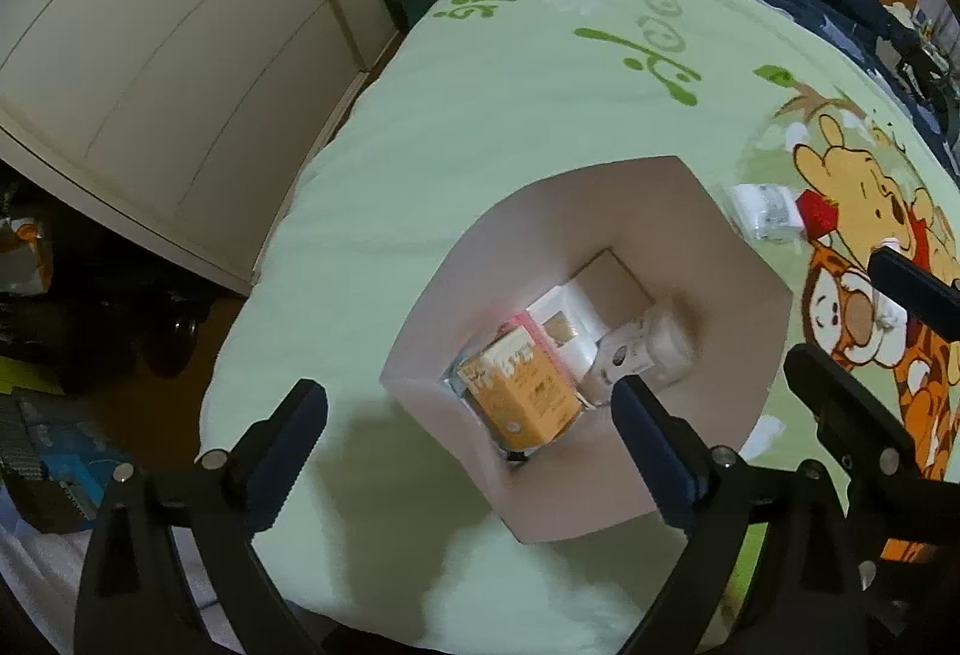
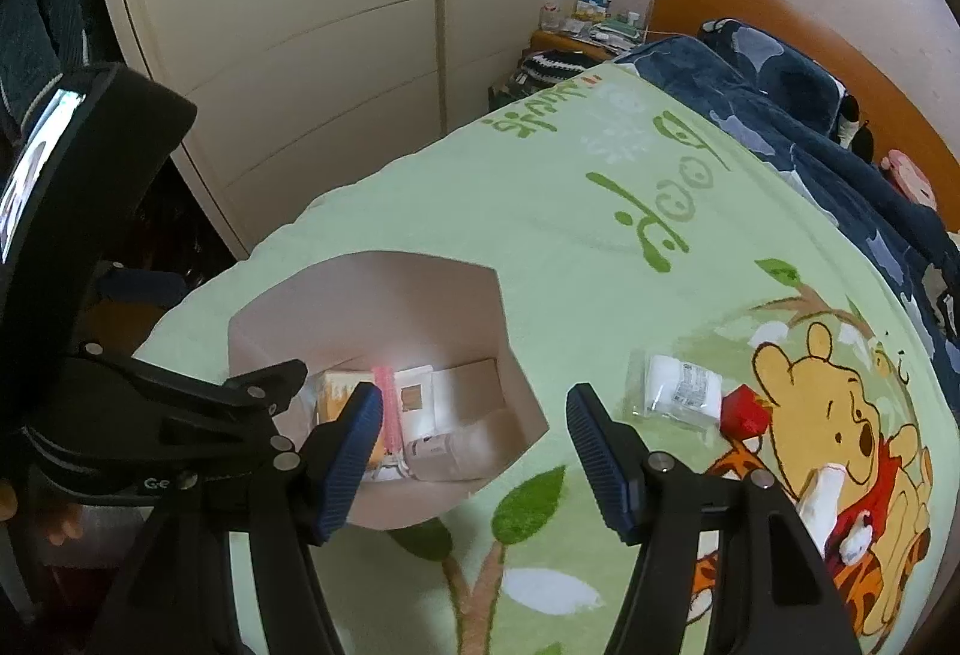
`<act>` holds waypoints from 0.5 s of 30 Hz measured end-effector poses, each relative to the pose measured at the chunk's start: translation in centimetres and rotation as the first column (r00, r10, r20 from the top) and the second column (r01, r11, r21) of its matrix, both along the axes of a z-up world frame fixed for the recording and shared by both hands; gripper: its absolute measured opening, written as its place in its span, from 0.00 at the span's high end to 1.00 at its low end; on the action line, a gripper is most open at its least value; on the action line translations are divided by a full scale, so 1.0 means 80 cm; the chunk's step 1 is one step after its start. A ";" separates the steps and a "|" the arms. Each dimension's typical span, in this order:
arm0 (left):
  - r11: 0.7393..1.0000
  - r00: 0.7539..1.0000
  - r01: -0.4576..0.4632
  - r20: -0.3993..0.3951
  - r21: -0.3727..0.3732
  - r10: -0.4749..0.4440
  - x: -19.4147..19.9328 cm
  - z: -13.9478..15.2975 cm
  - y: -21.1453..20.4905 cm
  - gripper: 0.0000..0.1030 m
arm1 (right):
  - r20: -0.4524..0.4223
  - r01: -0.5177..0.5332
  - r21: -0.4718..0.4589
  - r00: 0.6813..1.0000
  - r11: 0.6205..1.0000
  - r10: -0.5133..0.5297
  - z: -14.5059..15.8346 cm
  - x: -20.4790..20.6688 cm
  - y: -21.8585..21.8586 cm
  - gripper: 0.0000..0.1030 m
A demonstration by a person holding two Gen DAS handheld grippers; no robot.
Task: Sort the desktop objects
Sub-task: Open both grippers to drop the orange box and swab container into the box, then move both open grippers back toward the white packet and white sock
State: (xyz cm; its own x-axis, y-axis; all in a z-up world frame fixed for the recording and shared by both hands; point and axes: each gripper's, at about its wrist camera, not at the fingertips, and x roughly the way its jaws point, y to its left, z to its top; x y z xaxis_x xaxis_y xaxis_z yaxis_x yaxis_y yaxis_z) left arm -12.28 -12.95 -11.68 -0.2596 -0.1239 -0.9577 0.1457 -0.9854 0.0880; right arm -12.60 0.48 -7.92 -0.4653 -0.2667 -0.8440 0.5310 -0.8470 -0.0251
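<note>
A pale cardboard box [image 1: 606,199] stands open on the green cartoon blanket [image 1: 480,127]. Inside lie an orange carton [image 1: 528,397], a pink item [image 1: 528,328], a white box [image 1: 576,319] and a white bottle [image 1: 654,349]. My left gripper [image 1: 468,445] hangs open right over the box mouth, nothing between its fingers. In the right wrist view my right gripper [image 2: 474,415] is open and empty, beside the box [image 2: 384,295]. Right of it lie a white wrapped packet [image 2: 678,385], a small red object [image 2: 744,409] and a white tube [image 2: 822,487].
The blanket [image 2: 600,259] drops off at its left edge toward a dark cluttered floor [image 1: 90,325] and cream wardrobe doors [image 1: 168,25]. A dark blue quilt [image 2: 810,115] lies at the far right. A cluttered nightstand [image 2: 576,31] stands in the back corner.
</note>
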 end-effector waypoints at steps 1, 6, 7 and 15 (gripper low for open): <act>1.000 1.000 0.005 -0.001 -0.005 -0.005 0.001 0.001 0.002 0.06 | -0.002 0.005 -0.004 1.000 1.000 -0.005 0.001 0.000 0.002 0.37; 0.999 1.000 0.024 -0.016 -0.024 -0.024 0.007 0.013 0.015 0.06 | -0.006 0.040 -0.047 0.999 0.998 -0.040 0.015 0.003 0.018 0.37; 1.000 0.999 0.024 -0.022 -0.019 -0.024 0.010 0.017 0.017 0.06 | -0.010 0.044 -0.058 0.999 0.997 -0.045 0.019 0.006 0.022 0.37; 0.996 0.992 0.084 -0.095 -0.001 -0.083 0.059 0.042 0.075 0.06 | -0.022 0.155 -0.118 0.987 0.981 -0.159 0.041 0.058 0.084 0.37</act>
